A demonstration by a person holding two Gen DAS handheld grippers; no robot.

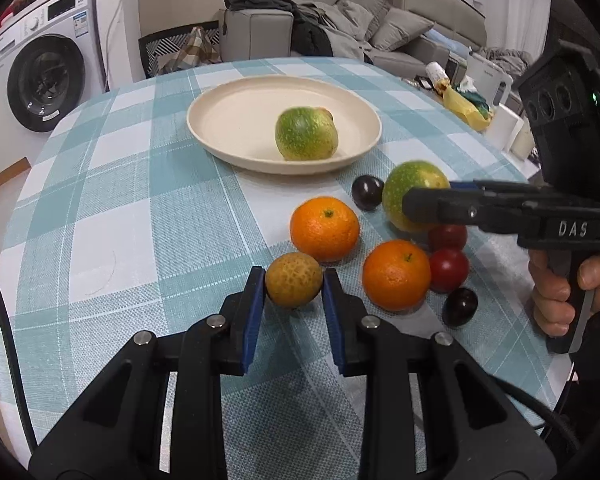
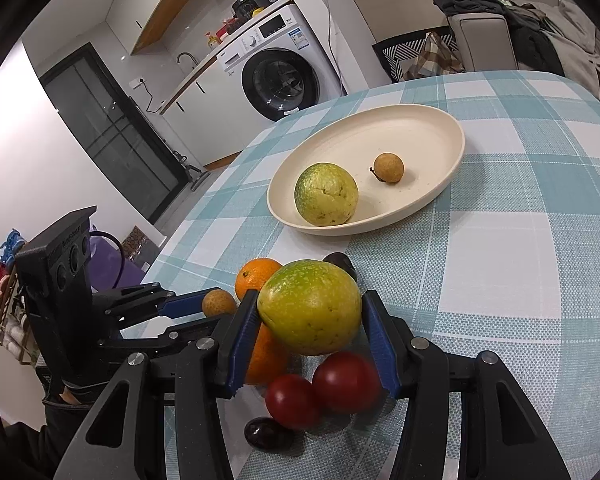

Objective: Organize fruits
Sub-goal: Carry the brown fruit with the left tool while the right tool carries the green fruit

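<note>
My left gripper [image 1: 294, 285] is shut on a small brown-yellow fruit [image 1: 294, 290] low over the checked tablecloth; in the right wrist view that fruit [image 2: 219, 303] sits between its blue pads. My right gripper [image 2: 311, 316] is shut on a green-yellow round fruit [image 2: 310, 306], seen side-on in the left wrist view [image 1: 410, 186]. A cream plate [image 1: 204, 136] [image 2: 456, 148] holds a similar green fruit [image 1: 306, 134] [image 2: 326, 194] and a small brown fruit [image 2: 388, 168]. Two oranges [image 1: 325, 234] [image 1: 396, 274], two red tomatoes [image 1: 448, 270] and two dark grapes [image 1: 367, 192] lie between the grippers.
The round table [image 1: 120, 208] drops off at left and far edges. A washing machine [image 1: 44, 80], a chair [image 1: 172, 50] and a sofa with clothes [image 1: 360, 20] stand beyond it. Packets and boxes [image 1: 468, 104] crowd the far right. A hand [image 1: 556, 292] holds the right gripper's handle.
</note>
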